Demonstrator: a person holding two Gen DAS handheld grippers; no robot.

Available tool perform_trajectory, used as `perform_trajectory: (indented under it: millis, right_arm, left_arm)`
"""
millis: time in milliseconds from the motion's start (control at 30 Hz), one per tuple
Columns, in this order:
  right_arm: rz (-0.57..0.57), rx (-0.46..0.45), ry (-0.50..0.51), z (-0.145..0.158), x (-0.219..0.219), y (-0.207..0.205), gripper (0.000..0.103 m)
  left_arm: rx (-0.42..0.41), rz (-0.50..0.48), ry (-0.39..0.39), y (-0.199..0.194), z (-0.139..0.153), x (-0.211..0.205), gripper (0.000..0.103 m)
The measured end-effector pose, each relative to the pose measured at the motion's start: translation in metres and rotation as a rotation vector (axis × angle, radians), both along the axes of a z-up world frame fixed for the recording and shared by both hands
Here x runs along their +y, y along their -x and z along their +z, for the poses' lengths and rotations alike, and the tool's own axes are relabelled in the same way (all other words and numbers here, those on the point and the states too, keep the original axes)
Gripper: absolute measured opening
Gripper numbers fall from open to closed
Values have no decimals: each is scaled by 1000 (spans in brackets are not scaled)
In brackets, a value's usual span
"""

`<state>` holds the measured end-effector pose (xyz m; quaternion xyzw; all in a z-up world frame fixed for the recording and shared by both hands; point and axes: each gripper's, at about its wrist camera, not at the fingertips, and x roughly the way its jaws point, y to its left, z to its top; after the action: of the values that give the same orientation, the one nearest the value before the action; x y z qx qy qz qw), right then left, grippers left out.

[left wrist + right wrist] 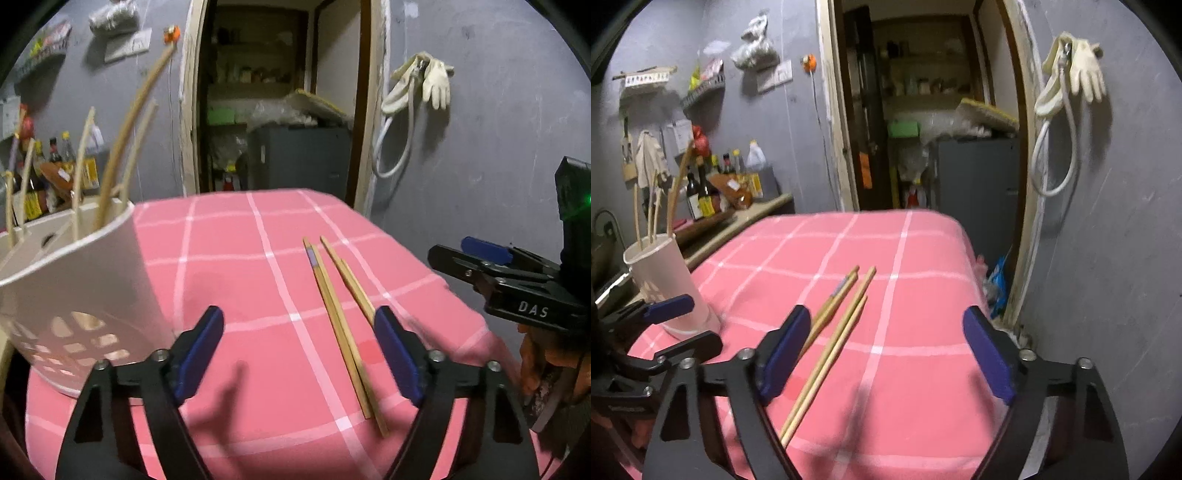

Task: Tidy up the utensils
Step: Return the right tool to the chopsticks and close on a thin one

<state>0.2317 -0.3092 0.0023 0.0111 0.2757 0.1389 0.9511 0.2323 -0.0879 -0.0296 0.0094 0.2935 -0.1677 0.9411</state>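
While chopsticks (341,332) lie on the tablecloth (240,280), a holder (81,280) stands left.

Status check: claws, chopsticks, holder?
Left claw open, empty. Right claw open, empty. Four chopsticks loose on pink cloth; white holder already holds several. Nothing blocking.

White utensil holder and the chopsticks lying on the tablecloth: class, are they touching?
Apart. The right wrist view shows bare pink tablecloth between the white utensil holder and the loose chopsticks.
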Motion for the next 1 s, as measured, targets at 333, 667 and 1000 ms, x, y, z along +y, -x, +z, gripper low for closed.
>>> perform_trajectory:
  millis: [333,667,1000]
  right_arm:
    - [58,180,21,-21,16,-34,46]
    - [71,263,56,-34,29,-53,39]
    - [74,297,104,-38,39,-64,36]
  left_arm:
    - [93,-4,4,-28,-6,-5,58]
    - [169,20,5,-43,-14,-2,58]
    - [183,18,5,-46,-14,-4,58]
